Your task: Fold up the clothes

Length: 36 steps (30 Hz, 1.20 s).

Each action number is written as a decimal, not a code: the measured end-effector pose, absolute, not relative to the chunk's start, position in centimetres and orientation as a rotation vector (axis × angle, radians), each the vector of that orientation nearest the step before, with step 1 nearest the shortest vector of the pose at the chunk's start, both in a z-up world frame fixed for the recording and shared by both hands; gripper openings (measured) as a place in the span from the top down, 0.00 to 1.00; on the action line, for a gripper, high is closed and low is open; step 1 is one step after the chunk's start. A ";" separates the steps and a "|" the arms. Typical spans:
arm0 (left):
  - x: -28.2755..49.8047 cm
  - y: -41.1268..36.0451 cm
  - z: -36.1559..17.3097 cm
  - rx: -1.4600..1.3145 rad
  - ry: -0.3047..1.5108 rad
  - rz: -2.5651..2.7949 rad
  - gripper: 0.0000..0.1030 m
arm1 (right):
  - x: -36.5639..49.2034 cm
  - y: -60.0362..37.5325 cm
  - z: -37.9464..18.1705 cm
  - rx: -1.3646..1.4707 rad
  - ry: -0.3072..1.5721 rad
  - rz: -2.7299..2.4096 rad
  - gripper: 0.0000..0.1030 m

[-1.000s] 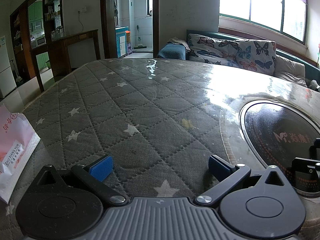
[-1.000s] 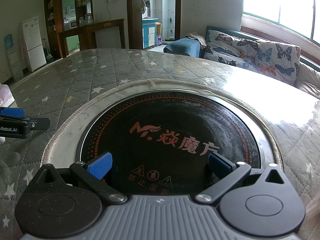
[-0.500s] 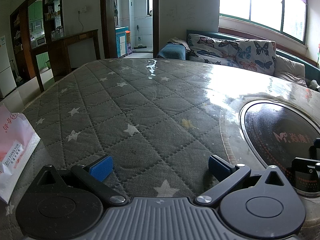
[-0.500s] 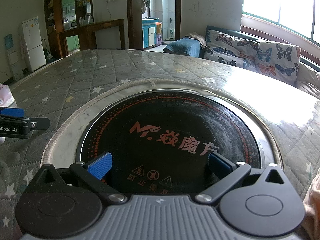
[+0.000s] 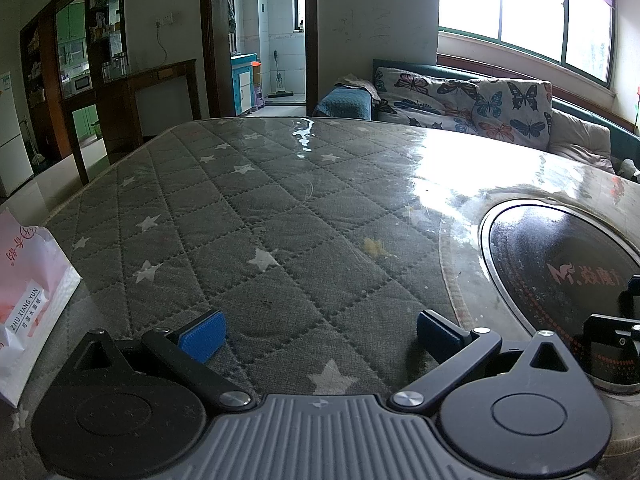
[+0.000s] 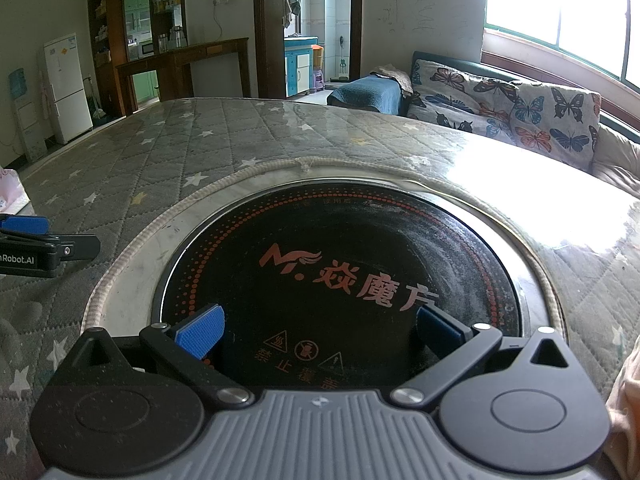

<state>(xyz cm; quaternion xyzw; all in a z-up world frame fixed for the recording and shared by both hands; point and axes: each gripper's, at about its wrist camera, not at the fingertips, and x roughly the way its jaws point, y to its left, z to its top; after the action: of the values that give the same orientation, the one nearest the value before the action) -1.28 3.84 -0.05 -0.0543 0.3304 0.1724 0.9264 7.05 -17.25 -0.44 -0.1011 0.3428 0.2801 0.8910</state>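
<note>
Work surface: large table (image 5: 280, 208) covered by grey quilted cloth with white stars, under a glossy transparent sheet showing window glare. Set into the top on the right side is a round black induction cooktop (image 6: 340, 280) with orange lettering and a metal rim, ringed by a corded hem in the cloth. A pink-and-white paper bag (image 5: 28, 304) stands at the left edge.

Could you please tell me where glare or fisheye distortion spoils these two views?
Left wrist view: window glare washes out the table cover at right, and the table's far edge bows. Right wrist view: the window is blown out and glare whitens the cover right of the cooktop; the open right tool stays sharp.
</note>
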 end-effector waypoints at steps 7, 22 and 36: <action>-1.3 3.9 0.0 -0.110 0.678 0.354 0.00 | 7.0 -17.2 -0.4 -0.210 0.710 0.580 0.00; -1.2 3.8 0.0 -0.111 0.678 0.354 0.00 | 7.0 -17.2 -0.4 -0.202 0.709 0.575 0.00; -1.2 3.6 0.0 -0.112 0.677 0.353 0.00 | 7.0 -17.3 -0.4 -0.202 0.709 0.574 0.00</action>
<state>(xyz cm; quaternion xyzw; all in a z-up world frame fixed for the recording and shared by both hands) -1.15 3.59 0.03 -0.0546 0.3303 0.1724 0.9264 6.97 -17.25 -0.40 -0.0976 0.3417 0.2768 0.8928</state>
